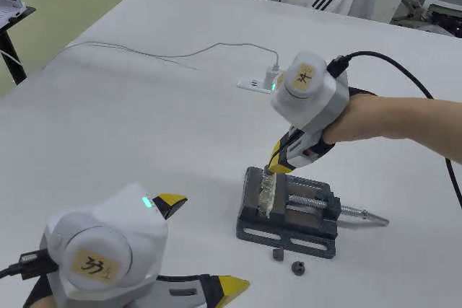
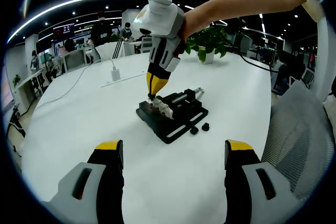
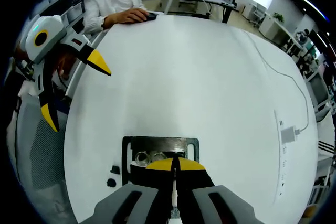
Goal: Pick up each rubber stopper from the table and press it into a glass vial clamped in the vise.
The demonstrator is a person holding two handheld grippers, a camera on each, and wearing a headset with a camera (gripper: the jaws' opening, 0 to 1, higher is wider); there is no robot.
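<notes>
Left side, head view: left tool (image 1: 202, 247) hung low over the white worktop (image 1: 144, 113), well apart from the work. In its own gripper view the left tool (image 2: 173, 150) stood wide open, the yellow-tipped jaws far apart with nothing between them and nothing touched.

Centre: a dark vise (image 1: 289, 232) sat flat on the worktop with a row of glass vials (image 1: 267, 192) clamped upright between its cheeks. I also saw the vise (image 2: 176, 120) and vials (image 2: 160, 107) from the left gripper view. How many vials there were I could not make out; glare blurred them together.

Right tool (image 1: 273, 169) came down steeply onto the near end of the vial row. From above, the right tool (image 3: 175, 165) had its jaws drawn together, only a thin seam between them, and the tips covered part of the vials (image 3: 149, 157). I could not tell whether a stopper was pinched there; the tips hid the contact point.

Two dark stoppers (image 1: 298, 268) lay loose on the worktop just beside the front of the vise, both small and indistinct. They also showed as stoppers (image 2: 205, 126) in the left gripper view.

Right of the vise, its screw handle (image 1: 361, 214) stuck out.
</notes>
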